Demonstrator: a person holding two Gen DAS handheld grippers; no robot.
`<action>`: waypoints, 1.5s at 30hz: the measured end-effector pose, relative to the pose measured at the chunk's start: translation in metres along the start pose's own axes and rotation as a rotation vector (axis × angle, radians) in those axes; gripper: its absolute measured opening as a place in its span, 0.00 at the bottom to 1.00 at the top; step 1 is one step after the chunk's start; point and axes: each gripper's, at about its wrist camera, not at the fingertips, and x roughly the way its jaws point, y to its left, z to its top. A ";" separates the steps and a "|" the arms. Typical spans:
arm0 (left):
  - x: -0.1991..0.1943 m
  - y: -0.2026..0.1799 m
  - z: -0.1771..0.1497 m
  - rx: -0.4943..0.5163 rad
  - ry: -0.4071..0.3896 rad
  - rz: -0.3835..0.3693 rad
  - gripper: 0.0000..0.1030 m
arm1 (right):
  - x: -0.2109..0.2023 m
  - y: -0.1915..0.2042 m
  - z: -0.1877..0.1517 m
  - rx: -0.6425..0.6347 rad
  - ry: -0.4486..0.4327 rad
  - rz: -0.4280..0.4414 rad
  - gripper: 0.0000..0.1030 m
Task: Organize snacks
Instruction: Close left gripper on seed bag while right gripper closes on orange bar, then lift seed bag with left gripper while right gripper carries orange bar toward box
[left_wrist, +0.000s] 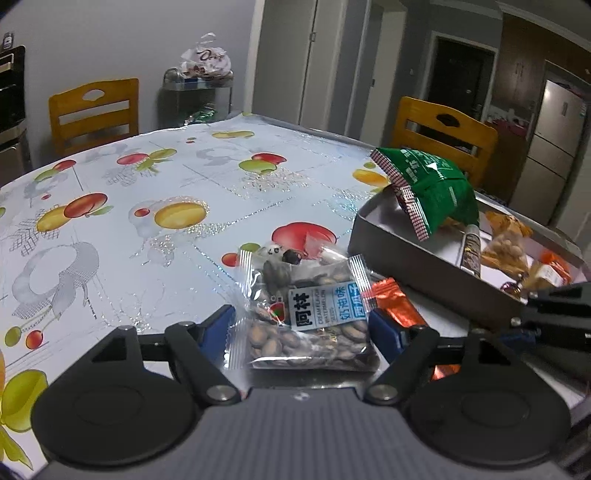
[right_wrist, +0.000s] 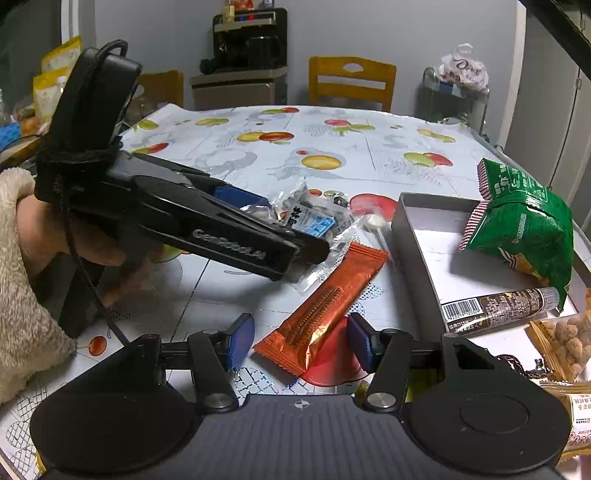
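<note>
A clear packet of watermelon seeds (left_wrist: 308, 321) lies between the blue pads of my left gripper (left_wrist: 301, 328), whose jaws stand wide around it without visibly squeezing. The packet also shows in the right wrist view (right_wrist: 314, 221) under the left gripper (right_wrist: 291, 240). An orange wafer bar (right_wrist: 325, 310) lies on the table between the open fingers of my right gripper (right_wrist: 301, 341). It peeks out in the left wrist view (left_wrist: 395, 302). The grey box (right_wrist: 413, 251) holds a green bag (right_wrist: 524, 229), a brown tube (right_wrist: 498, 308) and other snacks.
The table wears a fruit-print cloth (left_wrist: 147, 192). A lollipop (right_wrist: 375, 223) lies by the box's left wall. Wooden chairs (right_wrist: 351, 83) stand at the far edge. More snack packets (right_wrist: 557, 339) lie at the right, near the box.
</note>
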 end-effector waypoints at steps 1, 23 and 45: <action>-0.002 0.002 0.000 0.012 0.006 -0.009 0.76 | 0.000 0.000 0.000 -0.002 0.001 -0.002 0.55; -0.024 -0.001 -0.011 0.107 0.080 -0.015 0.91 | 0.009 0.008 0.009 -0.038 -0.003 -0.085 0.55; -0.016 0.003 -0.011 0.063 0.067 -0.005 0.91 | 0.012 0.007 0.008 -0.028 -0.018 -0.051 0.27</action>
